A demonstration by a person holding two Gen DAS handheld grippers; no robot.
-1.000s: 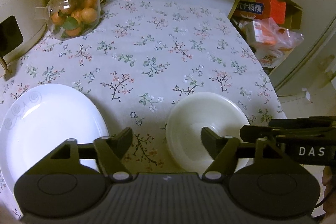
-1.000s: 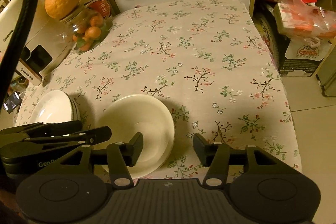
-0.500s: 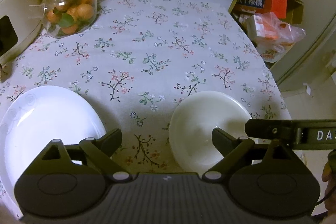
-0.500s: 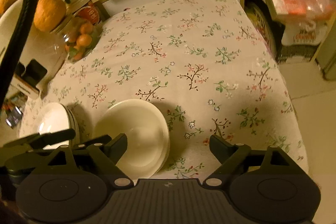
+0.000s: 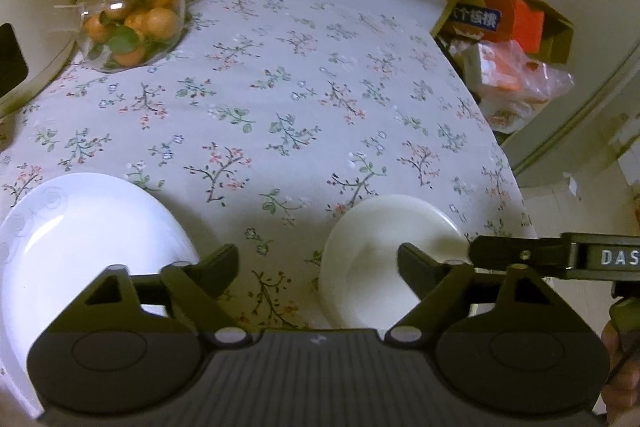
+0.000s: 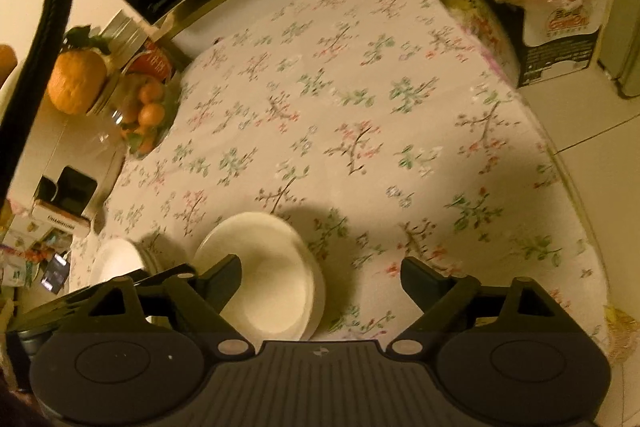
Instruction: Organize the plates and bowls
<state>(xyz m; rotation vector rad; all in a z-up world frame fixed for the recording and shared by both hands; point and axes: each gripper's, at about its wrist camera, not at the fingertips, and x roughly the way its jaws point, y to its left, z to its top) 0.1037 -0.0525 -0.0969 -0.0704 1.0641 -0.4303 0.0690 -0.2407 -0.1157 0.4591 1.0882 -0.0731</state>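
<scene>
Item 1. Left hand-held gripper (image 5: 318, 265): jaws wide apart, holding nothing. It hangs over the near edge of the bench (image 5: 288, 99), which wears a floral cloth.

Item 2. Right hand-held gripper (image 6: 320, 275): jaws wide apart, empty. In the left wrist view its body enters from the right, just beside the left gripper's right finger.

Item 3. Cream bowl stack (image 5: 384, 259): ahead and right of the left gripper's centre line, partly behind its right finger. From the right gripper the same stack (image 6: 272, 279) lies ahead and left, its near rim behind the left finger; layered rims at its right edge suggest more than one piece. Round, so no long axis governs the approach; the rim is the only hold.

Item 4. White plate (image 5: 80, 259): ahead and left of the left gripper, partly under its left finger, apart from the bowl stack with bare cloth between.

Item 5. Judgement: neither gripper has a rim squarely between its jaws. The left one is nearer the plate; the bowl stack sits between the two grippers, about equally near each.

Item 6. View differences: the right wrist view shows the white plate (image 6: 120, 259) as a stack with ribbed edges, which the left view does not reveal. The left view alone shows the plate's faint scroll pattern. The right view is motion-blurred.

Item 7. Background: glass jar of kumquats (image 5: 132, 23), far left.
</scene>
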